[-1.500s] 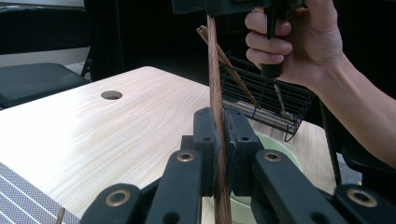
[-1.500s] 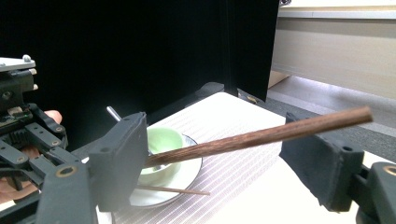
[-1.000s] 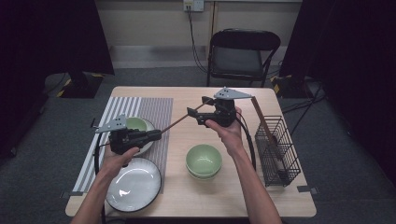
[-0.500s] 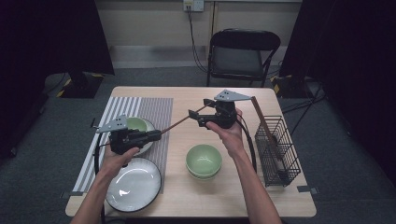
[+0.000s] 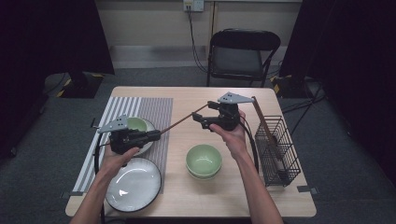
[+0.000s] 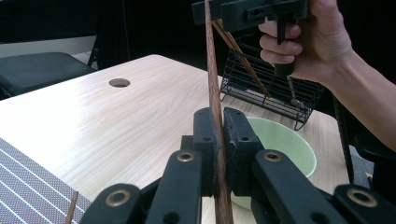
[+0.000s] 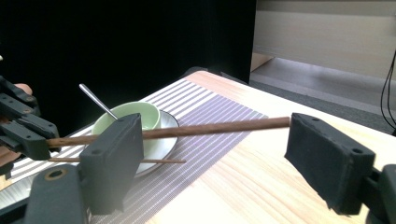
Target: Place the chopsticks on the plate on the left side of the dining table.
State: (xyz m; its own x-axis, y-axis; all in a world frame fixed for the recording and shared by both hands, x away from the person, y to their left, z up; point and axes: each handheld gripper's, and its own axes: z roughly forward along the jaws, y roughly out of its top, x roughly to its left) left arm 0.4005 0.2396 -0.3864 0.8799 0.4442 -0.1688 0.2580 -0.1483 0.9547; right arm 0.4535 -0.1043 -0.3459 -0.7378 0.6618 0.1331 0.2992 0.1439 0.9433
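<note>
We log a handover in mid-air. The left tool point(image 5: 156, 135) is clamped tight on 1 end of the wooden chopstick point(image 5: 183, 121), which slants up across the desk point(image 5: 187, 102) toward the right tool point(image 5: 200, 121). In the left tool view the pads pinch the stick squarely. In the right tool view the right tool point(image 7: 215, 149) stands wide, its jaws on either side of the stick's far end, not touching it.

Risks as we judge them:
- If the left tool lets go before the right one closes, the stick drops toward the green bowl point(image 5: 203, 160) or the desk.
- A grip this near the tip gives little purchase; the stick may swing or slip out.
- A 2nd chopstick point(image 7: 116, 160) lies on the striped mat point(image 5: 154, 109) by the small bowl with spoon point(image 7: 133, 116); a swinging end could knock them.
</note>
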